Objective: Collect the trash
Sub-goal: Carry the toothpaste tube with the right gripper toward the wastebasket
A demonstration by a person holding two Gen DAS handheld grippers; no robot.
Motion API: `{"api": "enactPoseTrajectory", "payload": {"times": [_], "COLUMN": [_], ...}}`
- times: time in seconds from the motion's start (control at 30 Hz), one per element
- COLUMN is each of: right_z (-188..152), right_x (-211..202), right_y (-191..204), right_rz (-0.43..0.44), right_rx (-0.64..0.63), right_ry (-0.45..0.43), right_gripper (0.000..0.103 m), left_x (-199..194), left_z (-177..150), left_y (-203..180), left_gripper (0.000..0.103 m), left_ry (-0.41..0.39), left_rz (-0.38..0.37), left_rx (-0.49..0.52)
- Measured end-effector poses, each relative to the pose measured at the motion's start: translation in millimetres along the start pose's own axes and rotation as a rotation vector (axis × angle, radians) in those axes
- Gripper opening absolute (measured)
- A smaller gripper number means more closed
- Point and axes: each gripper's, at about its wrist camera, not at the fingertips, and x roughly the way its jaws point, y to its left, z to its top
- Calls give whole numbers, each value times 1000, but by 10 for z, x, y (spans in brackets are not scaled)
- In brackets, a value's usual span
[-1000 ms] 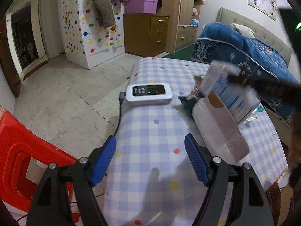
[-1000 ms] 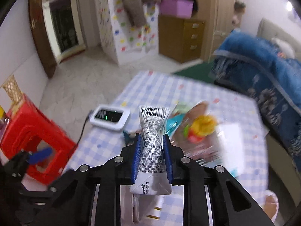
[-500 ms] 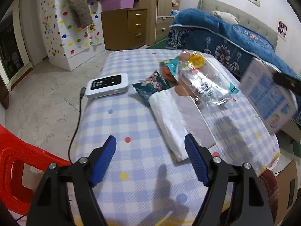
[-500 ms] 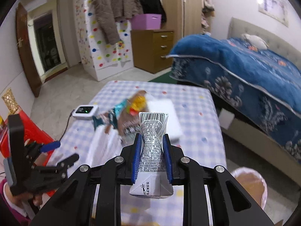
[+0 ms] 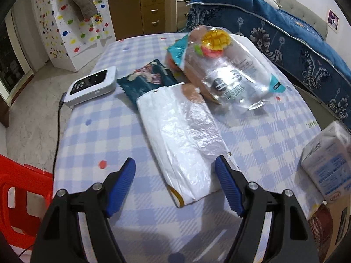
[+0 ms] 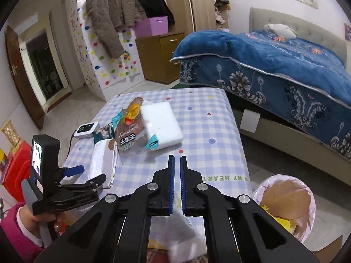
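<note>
My left gripper (image 5: pixel 175 175) is open and empty, low over the near end of a white paper-and-plastic bag (image 5: pixel 182 135) on the checked table (image 5: pixel 105 118). Beyond lie a dark teal snack wrapper (image 5: pixel 147 79) and a clear bread bag (image 5: pixel 221 65). A white milk carton (image 5: pixel 326 164) is in the air off the table's right edge, blurred. My right gripper (image 6: pixel 177 162) has its blue pads nearly together with nothing between them; the blurred carton (image 6: pixel 184 241) shows below it. A pink-lined trash bin (image 6: pixel 285 206) stands on the floor at the right.
A white device with a cable (image 5: pixel 92 85) lies at the table's left edge. A red plastic stool (image 5: pixel 19 197) stands at the left. A bed with a blue blanket (image 6: pixel 274 65) is at the right. A white foam block (image 6: pixel 161 122) lies on the table.
My right gripper has let go of the milk carton, which is dropping beside the table. My left gripper has moved closer over the white bag.
</note>
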Motion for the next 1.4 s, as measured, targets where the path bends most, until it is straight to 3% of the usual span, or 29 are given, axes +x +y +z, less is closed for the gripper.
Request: {"api": "enactPoseTrajectory", "payload": {"times": [0.27, 0.4, 0.57, 0.7, 0.77, 0.83, 0.93, 1.13, 1.3, 1.4], "right_z": [-213, -171, -221, -398, -427, -412, -373, -187, -154, -167], "right_x": [299, 149, 31, 125, 136, 155, 169, 173, 183, 148], "right_y": [-104, -104, 27, 169, 197, 201, 239, 181, 132, 80], "right_rz": [49, 55, 94, 50, 17, 26, 21, 12, 17, 19], "right_rx": [6, -13, -128, -254, -289, -296, -313, -184, -125, -103], "right_ry": [131, 97, 126, 190, 188, 196, 176, 88, 72, 71], "right_gripper": [8, 35, 46, 45, 38, 25, 24, 24, 24, 24], "left_x": [-8, -18, -26, -54, -72, -87, -119, -119, -41, -39], "left_z": [1, -5, -27, -62, -79, -96, -121, -127, -50, -31], "left_y": [-30, -27, -19, -39, -37, -30, -4, 73, 8, -96], "left_gripper": [73, 73, 73, 73, 73, 73, 73, 73, 73, 59], "left_ry": [5, -1, -4, -5, -5, -3, -2, 8, 5, -2], "left_rz": [6, 11, 2, -2, -4, -8, -12, -25, -8, 2], "left_rx": [6, 17, 9, 23, 23, 23, 18, -17, -14, 10]}}
